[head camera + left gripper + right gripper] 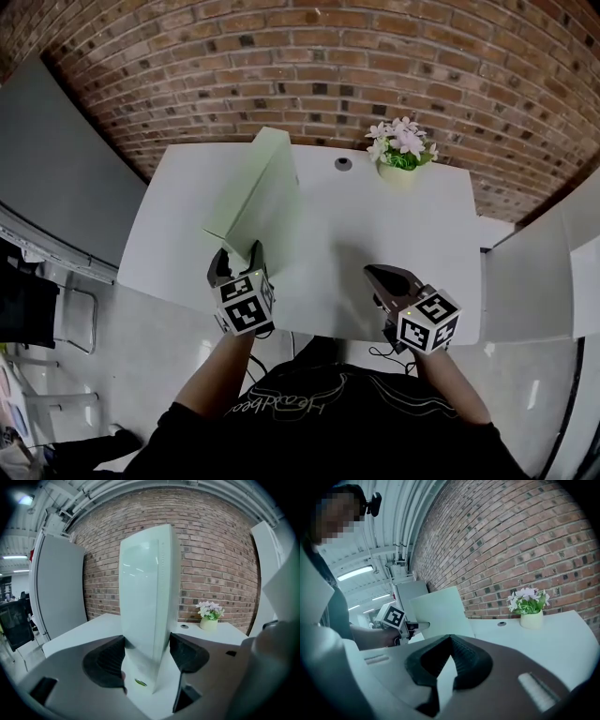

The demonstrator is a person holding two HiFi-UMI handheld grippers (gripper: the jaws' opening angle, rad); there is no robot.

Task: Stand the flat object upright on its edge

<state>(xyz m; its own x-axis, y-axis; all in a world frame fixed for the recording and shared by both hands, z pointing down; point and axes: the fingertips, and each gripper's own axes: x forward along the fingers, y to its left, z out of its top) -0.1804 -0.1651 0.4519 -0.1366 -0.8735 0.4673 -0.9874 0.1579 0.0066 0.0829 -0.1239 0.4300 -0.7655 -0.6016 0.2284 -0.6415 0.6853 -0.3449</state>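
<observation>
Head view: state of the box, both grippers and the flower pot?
flat box: upright on its edge, near end between the left jaws.
left gripper: shut on the flat box.
right gripper: jaws together, empty, apart from the box.
flower pot: upright, at the far edge of the table.

Overhead and two low views, shared table (375,234)
</observation>
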